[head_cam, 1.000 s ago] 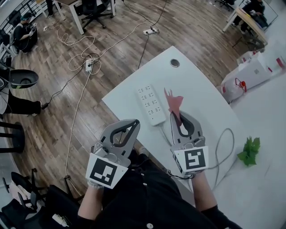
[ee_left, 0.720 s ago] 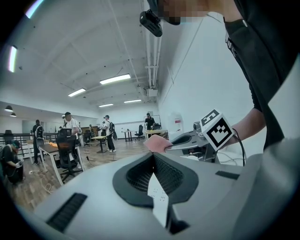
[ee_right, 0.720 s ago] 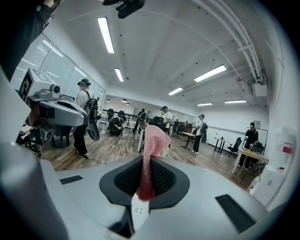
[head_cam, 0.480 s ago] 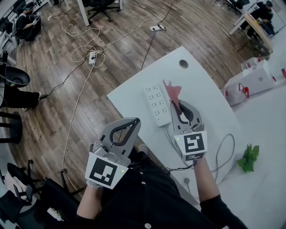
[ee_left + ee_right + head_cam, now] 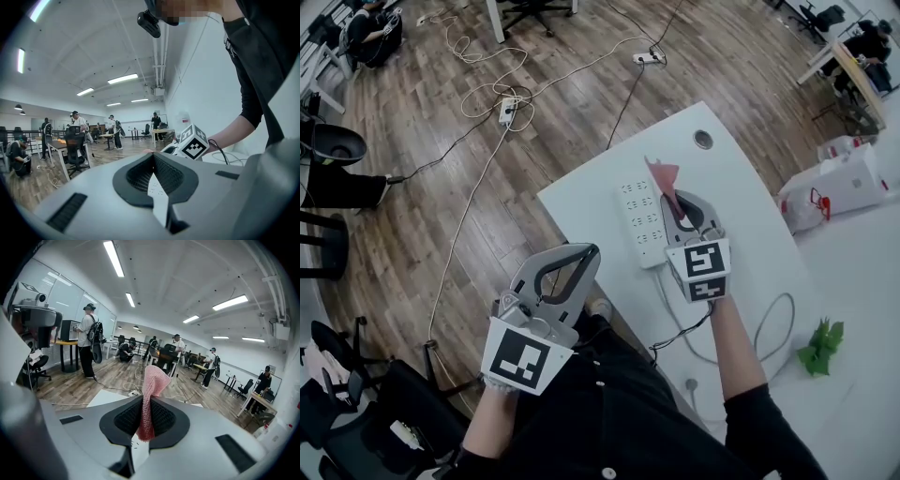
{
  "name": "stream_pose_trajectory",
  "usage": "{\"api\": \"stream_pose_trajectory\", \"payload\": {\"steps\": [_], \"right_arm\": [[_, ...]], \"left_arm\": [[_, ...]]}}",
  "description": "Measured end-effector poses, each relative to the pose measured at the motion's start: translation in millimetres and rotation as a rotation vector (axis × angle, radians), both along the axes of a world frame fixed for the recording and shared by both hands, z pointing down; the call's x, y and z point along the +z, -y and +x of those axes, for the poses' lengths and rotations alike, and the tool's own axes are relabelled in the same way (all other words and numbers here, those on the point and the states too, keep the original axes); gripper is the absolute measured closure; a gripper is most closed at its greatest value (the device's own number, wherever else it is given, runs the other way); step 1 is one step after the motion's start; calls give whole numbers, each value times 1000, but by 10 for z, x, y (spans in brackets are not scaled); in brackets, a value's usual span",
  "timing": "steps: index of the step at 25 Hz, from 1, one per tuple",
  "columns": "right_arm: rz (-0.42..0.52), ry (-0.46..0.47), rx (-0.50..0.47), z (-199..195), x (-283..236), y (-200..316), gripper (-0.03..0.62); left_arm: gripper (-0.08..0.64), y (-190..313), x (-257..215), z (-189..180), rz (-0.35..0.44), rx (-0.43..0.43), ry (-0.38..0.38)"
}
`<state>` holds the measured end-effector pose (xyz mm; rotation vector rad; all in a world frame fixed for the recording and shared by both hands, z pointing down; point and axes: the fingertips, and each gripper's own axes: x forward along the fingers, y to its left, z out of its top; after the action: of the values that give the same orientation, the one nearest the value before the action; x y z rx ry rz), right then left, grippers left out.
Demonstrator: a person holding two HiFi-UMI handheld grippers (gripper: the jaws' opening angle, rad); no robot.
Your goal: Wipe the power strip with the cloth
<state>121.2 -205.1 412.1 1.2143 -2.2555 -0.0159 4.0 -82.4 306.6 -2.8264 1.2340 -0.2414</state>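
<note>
Ok, L to R: your left gripper [image 5: 583, 254] hangs off the table [image 5: 741, 216], jaws together, empty. Power strip [image 5: 645, 223] lies near the table's left edge, unheld. Right gripper [image 5: 676, 202] is just beside it, clamped on the pink cloth [image 5: 662, 175]. Risk: wiping w/o bracing may shove the strip toward that edge. Little cloth sticks out, so jaws could scrape. Open room lies right.

The white table [image 5: 745, 211] is carrying a white power strip [image 5: 649, 225], which is lying flat near its left edge. A grey cable [image 5: 788, 314] is looping across the top, and a small green leafy thing [image 5: 821, 345] is lying just beyond the loop.
</note>
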Motion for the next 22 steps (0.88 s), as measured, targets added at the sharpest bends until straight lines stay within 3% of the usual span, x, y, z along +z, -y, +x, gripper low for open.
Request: {"api": "stream_pose_trajectory", "payload": {"steps": [13,22], "right_arm": [[-132,-108,-40,-67,675,454,538],[-204,-243,-103,-96,1152,649,538]], "left_arm": [[546,86,137,-287,-42,-75,11],[546,119,194,-373,-52,-110,11]]}}
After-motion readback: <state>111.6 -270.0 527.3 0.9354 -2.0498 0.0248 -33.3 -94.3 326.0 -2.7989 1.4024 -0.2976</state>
